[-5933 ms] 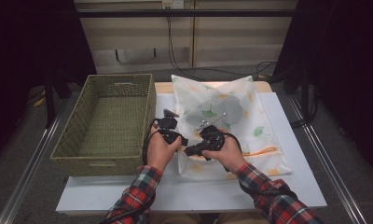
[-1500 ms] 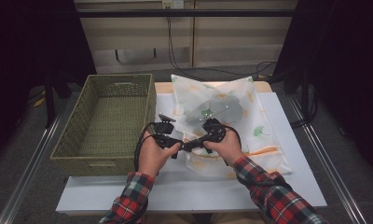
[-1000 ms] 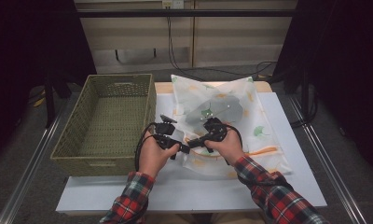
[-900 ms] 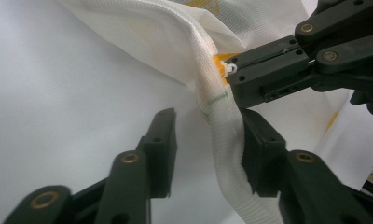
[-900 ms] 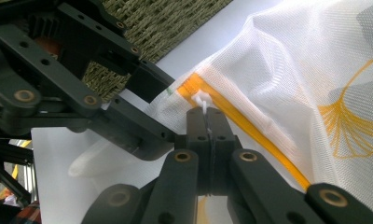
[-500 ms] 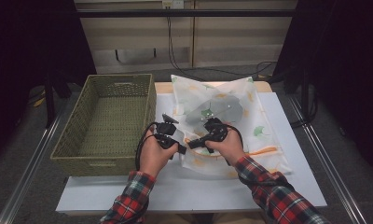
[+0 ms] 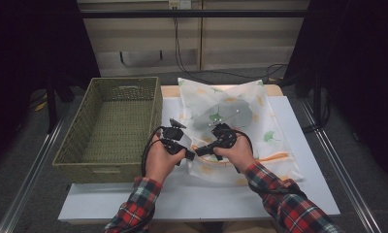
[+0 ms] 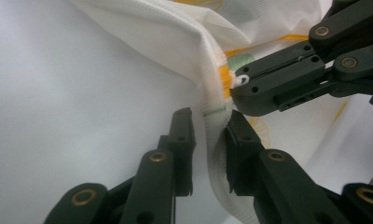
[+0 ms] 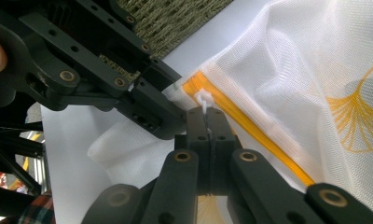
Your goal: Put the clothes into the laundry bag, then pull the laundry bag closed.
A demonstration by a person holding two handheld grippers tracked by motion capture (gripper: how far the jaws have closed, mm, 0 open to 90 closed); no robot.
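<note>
Your left gripper [image 8: 208, 135] straddled the seam edge of the white mesh bag [image 7: 240, 126], its jaws having just parted a little, pads slack on the fabric. Beside the wicker basket [image 7: 109, 126], the bag lay on the white table [image 7: 192, 199]. Your right gripper [image 9: 206, 122] was pressed together on the zipper pull [image 9: 203, 99]. With that seam unanchored, a tug probably bunched the mesh and jammed the orange zipper [image 9: 250, 128].
</note>
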